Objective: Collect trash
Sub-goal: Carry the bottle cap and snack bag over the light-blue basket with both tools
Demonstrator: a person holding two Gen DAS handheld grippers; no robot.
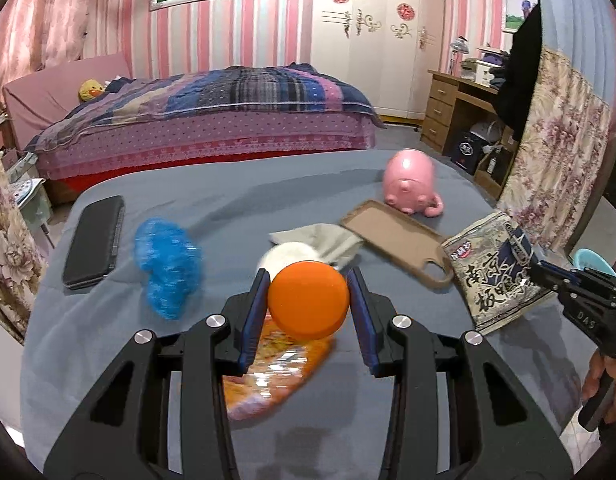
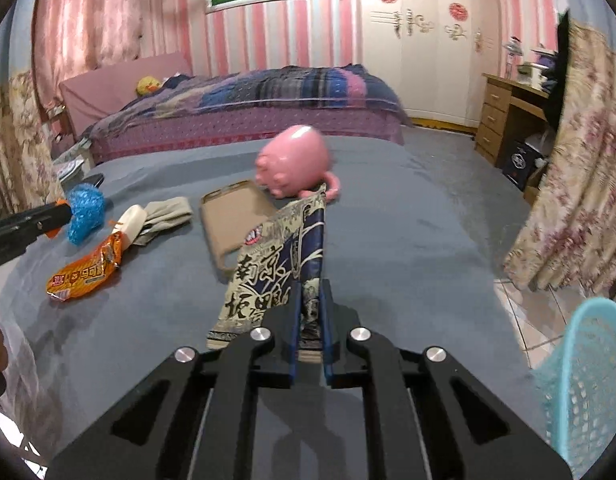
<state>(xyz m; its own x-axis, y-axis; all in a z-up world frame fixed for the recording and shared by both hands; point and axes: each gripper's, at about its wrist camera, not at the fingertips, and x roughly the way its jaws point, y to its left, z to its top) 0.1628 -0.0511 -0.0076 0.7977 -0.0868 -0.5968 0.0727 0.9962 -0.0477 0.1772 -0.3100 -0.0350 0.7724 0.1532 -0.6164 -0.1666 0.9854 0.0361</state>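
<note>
My left gripper (image 1: 308,280) is shut on an orange round cap (image 1: 308,300) and holds it above the grey table. An orange snack wrapper (image 1: 273,364) lies on the table below it; it also shows in the right wrist view (image 2: 83,274). My right gripper (image 2: 311,290) is shut on a printed snack bag with Chinese characters (image 2: 267,268) and holds it up over the table. The bag (image 1: 494,270) and the right gripper (image 1: 538,266) show at the right in the left wrist view. A blue crumpled wrapper (image 1: 167,266) lies at the left.
On the grey table (image 2: 428,248) lie a tan phone case (image 1: 400,240), a pink pig mug (image 1: 412,186), a grey cloth (image 1: 328,240), a white object (image 1: 285,256) and a black case (image 1: 93,242). A light blue basket (image 2: 584,380) stands at the right on the floor. A bed is behind.
</note>
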